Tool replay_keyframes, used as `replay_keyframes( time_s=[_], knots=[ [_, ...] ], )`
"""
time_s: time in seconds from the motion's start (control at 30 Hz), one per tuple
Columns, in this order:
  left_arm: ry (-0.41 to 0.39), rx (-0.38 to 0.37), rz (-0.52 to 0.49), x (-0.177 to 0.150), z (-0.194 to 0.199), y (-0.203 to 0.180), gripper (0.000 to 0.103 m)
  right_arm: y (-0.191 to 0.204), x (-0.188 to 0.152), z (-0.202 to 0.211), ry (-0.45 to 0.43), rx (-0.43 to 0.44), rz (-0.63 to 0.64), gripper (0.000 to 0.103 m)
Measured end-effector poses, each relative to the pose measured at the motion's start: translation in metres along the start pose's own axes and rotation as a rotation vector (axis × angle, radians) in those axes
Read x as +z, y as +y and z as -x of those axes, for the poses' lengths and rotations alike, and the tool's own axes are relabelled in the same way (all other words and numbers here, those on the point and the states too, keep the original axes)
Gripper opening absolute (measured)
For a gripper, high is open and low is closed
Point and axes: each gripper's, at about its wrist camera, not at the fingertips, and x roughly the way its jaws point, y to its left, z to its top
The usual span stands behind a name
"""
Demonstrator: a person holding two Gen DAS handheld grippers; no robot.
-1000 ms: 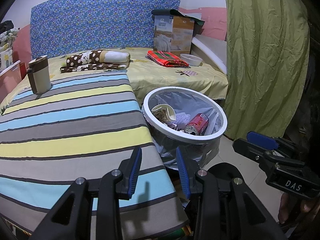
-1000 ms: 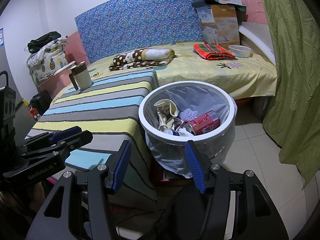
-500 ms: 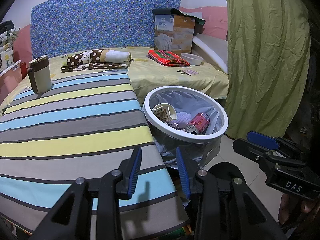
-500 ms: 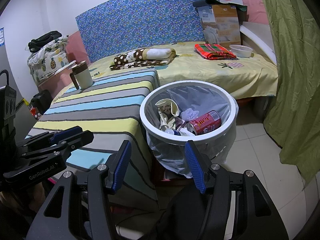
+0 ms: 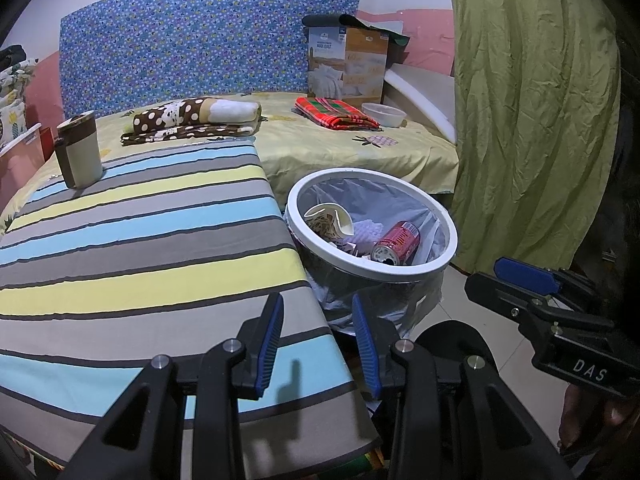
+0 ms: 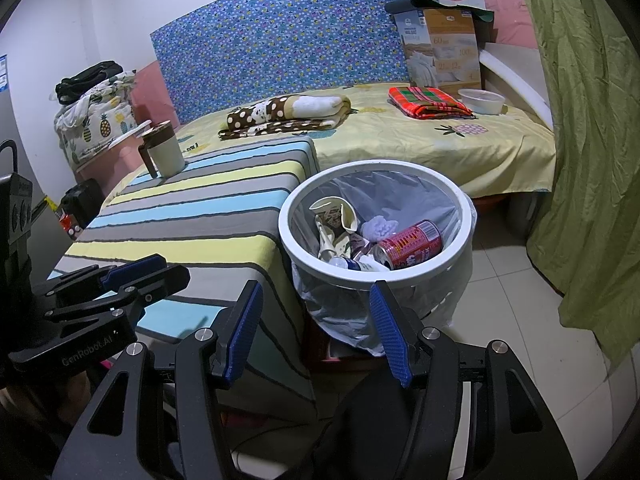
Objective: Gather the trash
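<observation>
A white-rimmed trash bin (image 5: 438, 266) with a clear liner stands on the floor beside the striped table (image 5: 140, 248). Inside lie a red can (image 5: 398, 242), a crumpled paper cup (image 5: 330, 220) and a white wad. In the right wrist view the bin (image 6: 288, 240) holds the same red can (image 6: 412, 244) and cup (image 6: 336, 216). My left gripper (image 5: 318, 336) is open and empty above the table's near corner. My right gripper (image 6: 316, 320) is open and empty just short of the bin.
A brown-and-cream lidded mug (image 5: 78, 154) stands on the table's far left. Behind lies a bed (image 5: 400, 156) with a folded dotted blanket (image 5: 196, 120), red plaid cloth (image 5: 336, 116), bowl and carton. A green curtain (image 5: 532, 120) hangs at right. Tiled floor surrounds the bin.
Both grippers have stayed open and empty. The views have shifted only slightly; the bin's contents have not moved.
</observation>
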Motion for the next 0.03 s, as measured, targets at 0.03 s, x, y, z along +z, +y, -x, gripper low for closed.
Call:
replay_keyframes(
  time_s=[0.03],
  knots=[
    [0.001,0.000,0.001,0.0002,-0.0001,0.0000,0.037,-0.0002,0.0000,-0.0001,0.001,0.000,0.000,0.057]
  ],
)
